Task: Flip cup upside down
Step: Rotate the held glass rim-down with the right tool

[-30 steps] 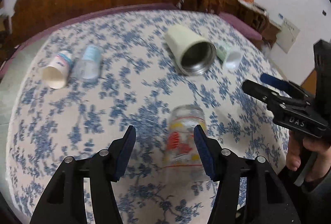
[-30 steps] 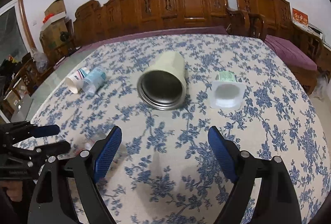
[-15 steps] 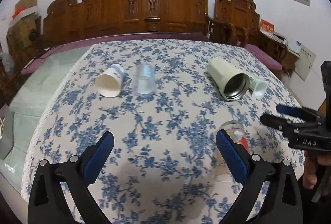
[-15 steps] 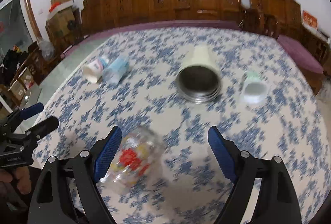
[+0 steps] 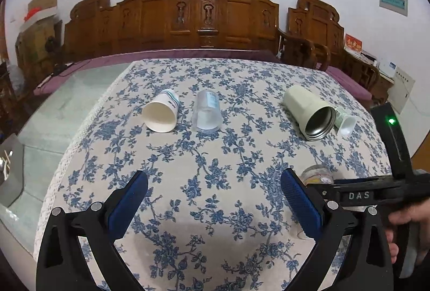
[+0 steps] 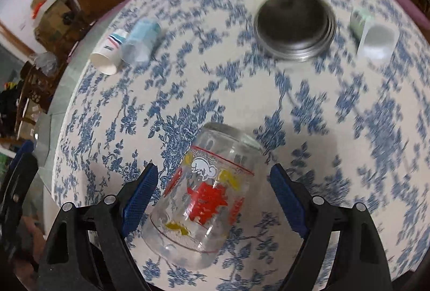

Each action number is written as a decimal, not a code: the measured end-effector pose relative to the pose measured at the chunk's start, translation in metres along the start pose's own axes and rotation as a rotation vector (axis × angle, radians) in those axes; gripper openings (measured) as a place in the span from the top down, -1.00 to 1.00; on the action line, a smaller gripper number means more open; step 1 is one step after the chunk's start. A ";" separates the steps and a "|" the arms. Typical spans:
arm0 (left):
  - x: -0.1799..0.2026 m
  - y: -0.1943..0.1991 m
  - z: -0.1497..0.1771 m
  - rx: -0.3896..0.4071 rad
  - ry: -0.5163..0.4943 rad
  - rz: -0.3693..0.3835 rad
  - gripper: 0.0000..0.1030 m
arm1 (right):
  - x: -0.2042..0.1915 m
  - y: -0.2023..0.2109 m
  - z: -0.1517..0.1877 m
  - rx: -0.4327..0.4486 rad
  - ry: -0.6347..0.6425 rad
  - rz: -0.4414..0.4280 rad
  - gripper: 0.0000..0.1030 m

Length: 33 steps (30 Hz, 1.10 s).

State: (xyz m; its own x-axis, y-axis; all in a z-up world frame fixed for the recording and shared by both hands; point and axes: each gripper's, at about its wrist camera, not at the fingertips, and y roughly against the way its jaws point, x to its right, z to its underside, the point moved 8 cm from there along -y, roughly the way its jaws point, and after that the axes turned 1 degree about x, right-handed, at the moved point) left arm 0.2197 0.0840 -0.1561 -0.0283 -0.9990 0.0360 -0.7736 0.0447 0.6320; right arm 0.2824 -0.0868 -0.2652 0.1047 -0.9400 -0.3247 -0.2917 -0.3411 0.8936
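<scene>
Right in front of me the right gripper (image 6: 212, 194) has swung down over the printed glass cup (image 6: 205, 197), which now lies between its blue fingers, spread apart and not touching it; half a second ago the cup was off to its left. The left gripper (image 5: 215, 202), also wide open, has turned away and holds nothing, so I'd judge the right one is taking the flip. Farther across the floral tablecloth (image 5: 215, 156) lie a paper cup (image 5: 161, 113), a clear plastic cup (image 5: 206, 113) and a cream steel tumbler (image 5: 309, 112).
</scene>
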 end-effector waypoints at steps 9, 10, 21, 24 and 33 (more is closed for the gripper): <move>-0.001 0.002 -0.001 0.005 0.005 0.009 -0.85 | 0.007 -0.019 -0.009 -0.064 -0.043 0.030 -0.44; -0.001 0.002 -0.001 0.006 0.005 0.008 -0.85 | 0.007 -0.020 -0.010 -0.062 -0.048 0.023 -0.41; 0.002 -0.003 0.003 -0.012 0.000 0.010 -0.85 | 0.005 0.001 -0.012 -0.011 -0.001 -0.027 -0.12; 0.004 -0.004 0.004 -0.016 -0.005 0.008 -0.85 | -0.003 0.020 -0.013 0.041 0.062 -0.032 -0.11; 0.006 -0.006 0.006 -0.021 -0.011 0.009 -0.85 | -0.017 0.065 -0.005 0.181 0.252 0.014 -0.10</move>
State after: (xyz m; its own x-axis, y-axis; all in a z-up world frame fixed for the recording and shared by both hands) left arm 0.2204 0.0773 -0.1643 -0.0419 -0.9986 0.0331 -0.7597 0.0533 0.6481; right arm 0.2668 -0.0934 -0.1999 0.3258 -0.9229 -0.2053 -0.4574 -0.3439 0.8201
